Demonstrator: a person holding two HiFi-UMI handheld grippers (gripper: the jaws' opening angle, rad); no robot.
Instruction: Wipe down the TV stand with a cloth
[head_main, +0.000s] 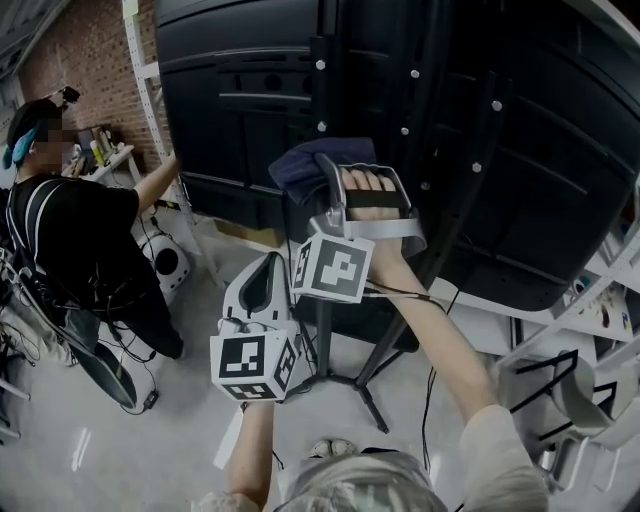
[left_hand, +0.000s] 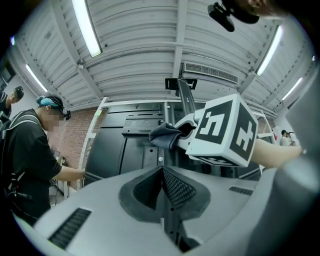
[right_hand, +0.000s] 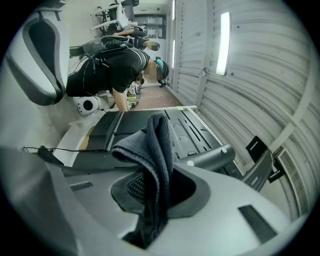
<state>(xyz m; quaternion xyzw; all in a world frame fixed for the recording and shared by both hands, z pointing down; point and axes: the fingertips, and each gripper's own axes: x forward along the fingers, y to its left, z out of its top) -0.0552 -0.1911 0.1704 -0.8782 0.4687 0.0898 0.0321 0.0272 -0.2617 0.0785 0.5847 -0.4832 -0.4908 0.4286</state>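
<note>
**Item: wiping of the upright, cloth in hand**

- Right gripper (head_main: 318, 185): jaws clamped on a dark cloth (head_main: 300, 165). In the right gripper view the cloth (right_hand: 156, 150) runs up between the pads and folds over at 12 o'clock of the gripper (right_hand: 157, 187).
- Hand (head_main: 375, 200): wraps the right gripper's handle, at 1 o'clock of its marker cube (head_main: 333, 266).
- Left gripper (head_main: 262, 285): at 7 o'clock of the right one, held low and well apart from the stand. In its own view the jaws (left_hand: 163, 187) are together with nothing between them. The cloth (left_hand: 165, 135) shows at 12 o'clock beyond them.
- TV stand (head_main: 325, 345): dark column and splayed legs on a pale floor. It carries a television back panel (head_main: 240, 110) that fills 10 to 2 o'clock of the head view.
- Cloth position: over the column's upper part, just below the panel mount. Whether it touches the metal cannot be told.
- Bystander (head_main: 70, 230): at 9 o'clock, reaching toward the panel's edge.

**Step, as judged:** wiping the upright column, near its top.

**Next move calls for:** pressing the cloth flat to the column and drawing it toward 6 o'clock. The clamp must be kept firm and the trailing cable avoided.
</note>
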